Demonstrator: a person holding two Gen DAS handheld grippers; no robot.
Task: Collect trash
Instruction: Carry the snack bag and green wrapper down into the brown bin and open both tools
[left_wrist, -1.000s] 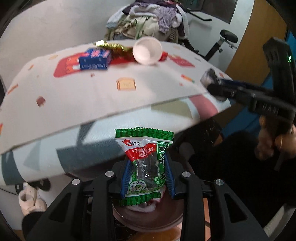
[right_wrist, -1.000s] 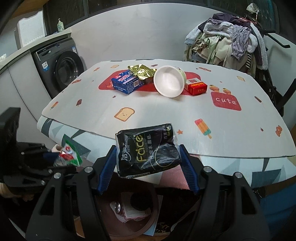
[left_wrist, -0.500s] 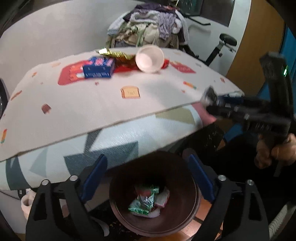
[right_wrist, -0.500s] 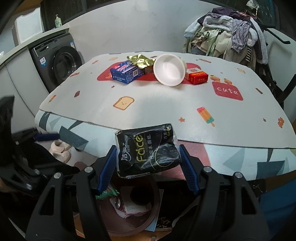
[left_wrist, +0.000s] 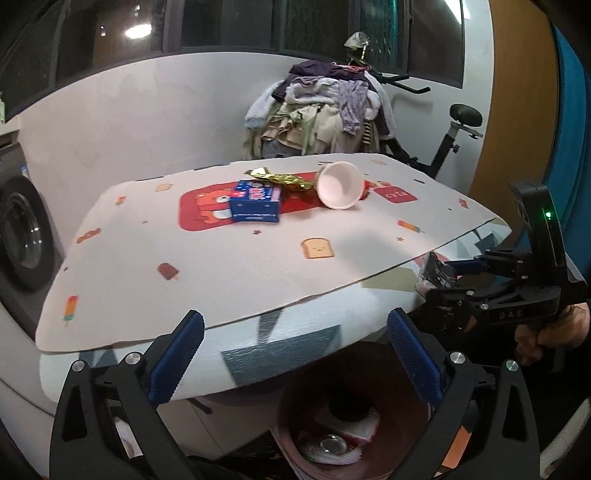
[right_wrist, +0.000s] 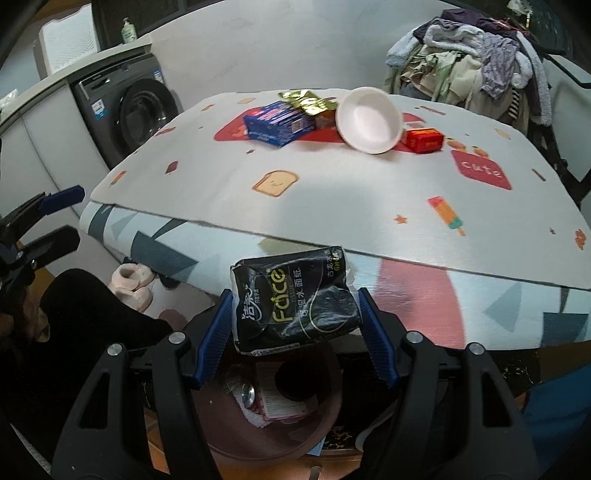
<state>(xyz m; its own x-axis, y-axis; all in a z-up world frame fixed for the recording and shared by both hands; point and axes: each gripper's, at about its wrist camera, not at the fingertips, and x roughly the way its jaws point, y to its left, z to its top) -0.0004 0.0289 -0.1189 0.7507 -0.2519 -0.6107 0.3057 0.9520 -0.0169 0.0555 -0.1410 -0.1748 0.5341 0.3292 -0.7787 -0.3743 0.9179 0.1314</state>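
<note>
- Holding the black tissue pack (right_wrist: 295, 295) between the blue pads of my right gripper (right_wrist: 295, 334), I am at the drop-off step; the pack sits upright in the grip, squeezed on both sides, directly above the brown bin (right_wrist: 273, 428) that stands on the floor just in front of the table edge (right_wrist: 332, 247).
- My left gripper (left_wrist: 295, 362) has just been opening and now stands wide with nothing between its pads; it hangs over the same bin (left_wrist: 354, 417), and below it I see a can top and crumpled paper already inside.
- From the left wrist view the right gripper (left_wrist: 437, 277) shows at the side, near the table corner, with the dark pack (left_wrist: 436, 271) in its tips; a hand (left_wrist: 546, 330) is wrapped round its handle.
- Still on the table, well apart from both grippers: a blue box (left_wrist: 255, 202), a gold wrapper (left_wrist: 284, 179), a white cup (left_wrist: 340, 186) lying on its side, and a small red box (right_wrist: 423, 139) just beside the cup.
- My reading: one item is about to go in, several are left; the task is partly done.
- The next move calls for me to keep the right gripper centred over the bin mouth and spread its jaws so the pack falls clear; the pack is soft and may cling to one pad, so I would open fully.
- After that, the free left gripper is the natural one to reach up for the blue box, the nearest piece on its side.
</note>
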